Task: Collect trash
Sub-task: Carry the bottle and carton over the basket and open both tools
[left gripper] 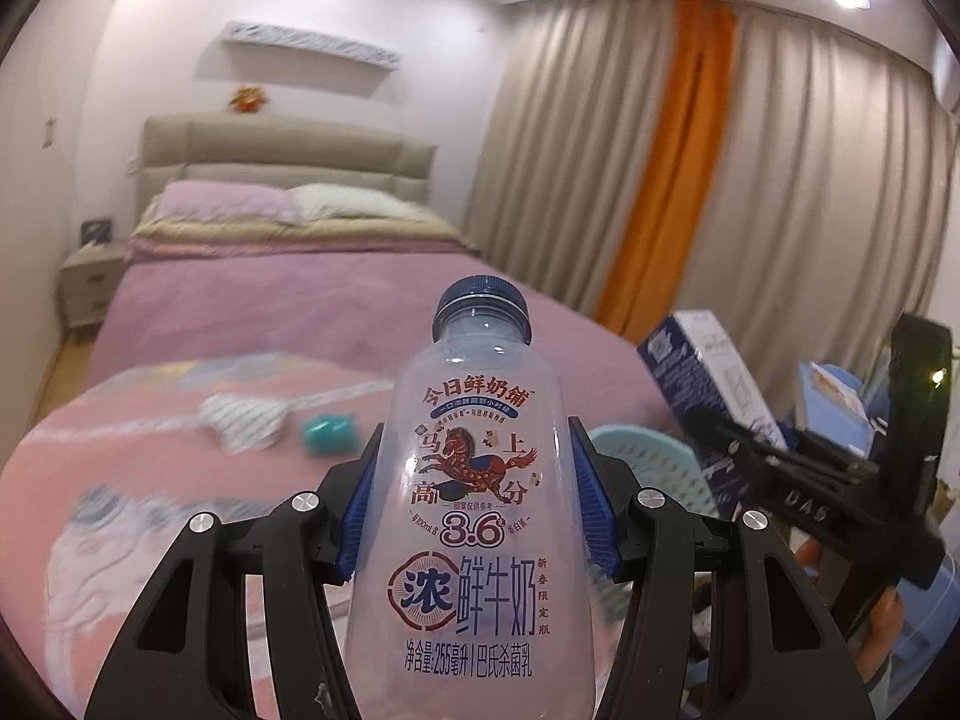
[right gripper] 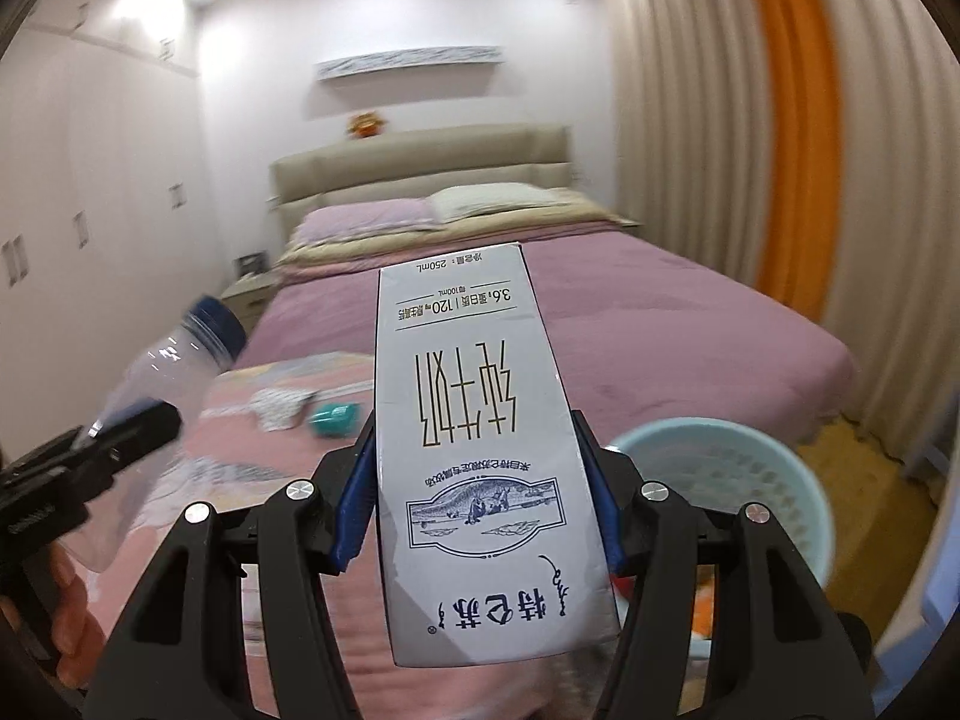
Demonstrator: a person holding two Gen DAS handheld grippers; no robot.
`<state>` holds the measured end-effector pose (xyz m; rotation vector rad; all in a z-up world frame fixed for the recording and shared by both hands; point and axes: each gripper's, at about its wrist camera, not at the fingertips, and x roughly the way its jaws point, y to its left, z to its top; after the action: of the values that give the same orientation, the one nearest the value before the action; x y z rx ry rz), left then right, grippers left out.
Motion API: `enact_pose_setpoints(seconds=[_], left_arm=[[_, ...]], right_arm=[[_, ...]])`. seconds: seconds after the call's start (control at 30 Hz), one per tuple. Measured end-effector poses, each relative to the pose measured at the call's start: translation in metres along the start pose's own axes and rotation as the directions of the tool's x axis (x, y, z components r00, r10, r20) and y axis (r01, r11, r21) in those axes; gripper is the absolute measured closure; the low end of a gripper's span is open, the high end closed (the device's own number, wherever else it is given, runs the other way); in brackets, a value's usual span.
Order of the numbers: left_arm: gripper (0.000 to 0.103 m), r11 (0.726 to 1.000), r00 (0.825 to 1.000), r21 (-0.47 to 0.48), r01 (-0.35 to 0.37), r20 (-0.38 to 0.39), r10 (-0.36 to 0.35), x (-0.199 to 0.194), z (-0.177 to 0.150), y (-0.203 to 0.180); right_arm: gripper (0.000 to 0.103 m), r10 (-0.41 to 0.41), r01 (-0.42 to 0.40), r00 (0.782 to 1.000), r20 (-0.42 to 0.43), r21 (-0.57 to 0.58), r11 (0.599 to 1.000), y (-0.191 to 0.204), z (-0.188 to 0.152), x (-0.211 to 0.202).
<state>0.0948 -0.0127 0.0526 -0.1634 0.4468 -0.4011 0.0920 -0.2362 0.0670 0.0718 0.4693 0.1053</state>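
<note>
My left gripper (left gripper: 474, 498) is shut on an empty clear milk bottle (left gripper: 474, 516) with a blue cap, held upright above the bed's foot. My right gripper (right gripper: 477, 492) is shut on a white milk carton (right gripper: 480, 480), held upside down. The carton also shows in the left wrist view (left gripper: 708, 396), to the right of the bottle. The bottle shows at the left of the right wrist view (right gripper: 162, 384). A light-blue perforated bin (right gripper: 732, 498) stands on the floor to the right of the bed, below and right of the carton; its rim shows in the left wrist view (left gripper: 648, 456).
A crumpled striped wrapper (left gripper: 246, 420) and a small teal object (left gripper: 330, 429) lie on the pink blanket (left gripper: 150, 480). The bed (right gripper: 660, 324) has a purple sheet and pillows. A nightstand (left gripper: 90, 282) stands at the far left. Beige and orange curtains (left gripper: 690, 168) hang on the right.
</note>
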Motion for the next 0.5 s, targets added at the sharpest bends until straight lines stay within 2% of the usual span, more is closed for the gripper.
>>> enact_pose_setpoints(seconds=[0.23, 0.33, 0.4, 0.5], left_arm=[[0.049, 0.989, 0.99, 0.069, 0.131, -0.067, -0.127, 0.065, 0.006, -0.073], [0.049, 0.979, 0.975, 0.07, 0.189, -0.133, -0.179, 0.096, 0.0, -0.1], [0.049, 0.973, 0.961, 0.058, 0.221, -0.182, -0.208, 0.119, -0.004, -0.116], [0.049, 0.969, 0.94, 0.031, 0.244, -0.254, -0.228, 0.153, -0.014, -0.128]], right_arm=[[0.048, -0.168, 0.176, 0.984, -0.062, 0.179, 0.968, -0.095, 0.003, 0.008], [0.048, -0.218, 0.244, 0.968, -0.123, 0.26, 0.934, -0.133, -0.003, 0.017], [0.048, -0.226, 0.27, 0.959, -0.172, 0.309, 0.912, -0.158, -0.014, 0.026], [0.048, -0.227, 0.288, 0.951, -0.21, 0.33, 0.899, -0.181, -0.027, 0.03]])
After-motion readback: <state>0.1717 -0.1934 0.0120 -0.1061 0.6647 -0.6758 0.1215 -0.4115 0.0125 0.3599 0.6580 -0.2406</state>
